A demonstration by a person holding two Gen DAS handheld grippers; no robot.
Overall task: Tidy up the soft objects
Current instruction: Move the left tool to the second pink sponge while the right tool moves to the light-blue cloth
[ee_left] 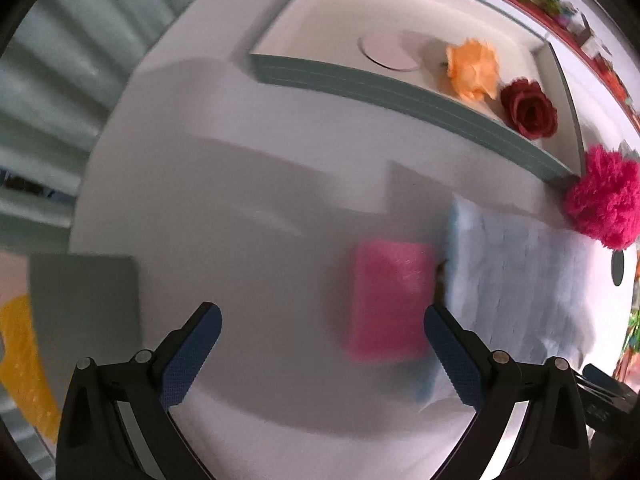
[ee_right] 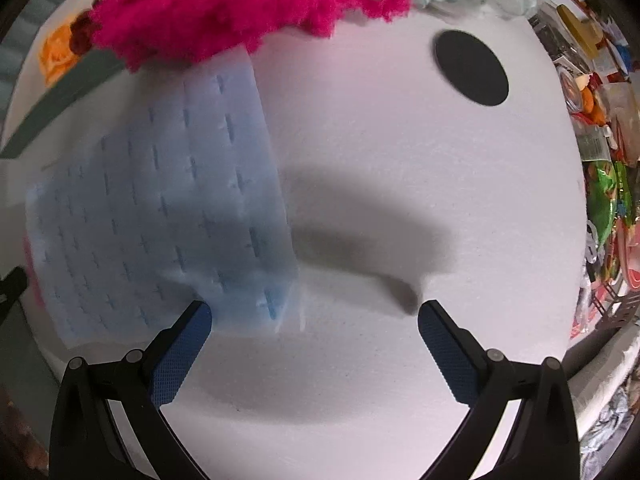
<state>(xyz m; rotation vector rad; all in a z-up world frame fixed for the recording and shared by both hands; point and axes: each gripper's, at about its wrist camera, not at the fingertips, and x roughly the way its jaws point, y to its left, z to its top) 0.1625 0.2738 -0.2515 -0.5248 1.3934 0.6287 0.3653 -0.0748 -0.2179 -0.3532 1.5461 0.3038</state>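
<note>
Both grippers are hovering over the white desk (ee_right: 380, 152) with their jaws spread wide and nothing between them. In the left wrist view, the left gripper (ee_left: 322, 316) is sitting at the bottom of the frame, and the pink sponge (ee_left: 390, 300) is lying flat on the desk just inside its right finger, touching or nearly touching the pale blue cloth (ee_left: 520, 280) at the lower right. The frame is blurred, so I cannot tell whether sponge and cloth are overlapping. At the upper centre the shallow tray (ee_left: 360, 80) is holding an orange fabric flower (ee_left: 472, 68) and a dark red rose (ee_left: 528, 108) side by side near its right end. The magenta pom-pom (ee_left: 604, 200) is resting at the right edge, just beside the tray's corner.

In the right wrist view, the right gripper (ee_right: 314, 312) is at the bottom of the frame, its left finger over the cloth's near corner; a black disc (ee_right: 472, 68) is lying at the upper right.

Judging the risks: the sponge is lying off-centre toward one finger, so closing the jaws now is likely to pinch only its edge, or catch the cloth along with it and drag both. The soft sponge may also squash and slip out on the way to the tray, and a low carry risks clipping the tray's near wall
</note>
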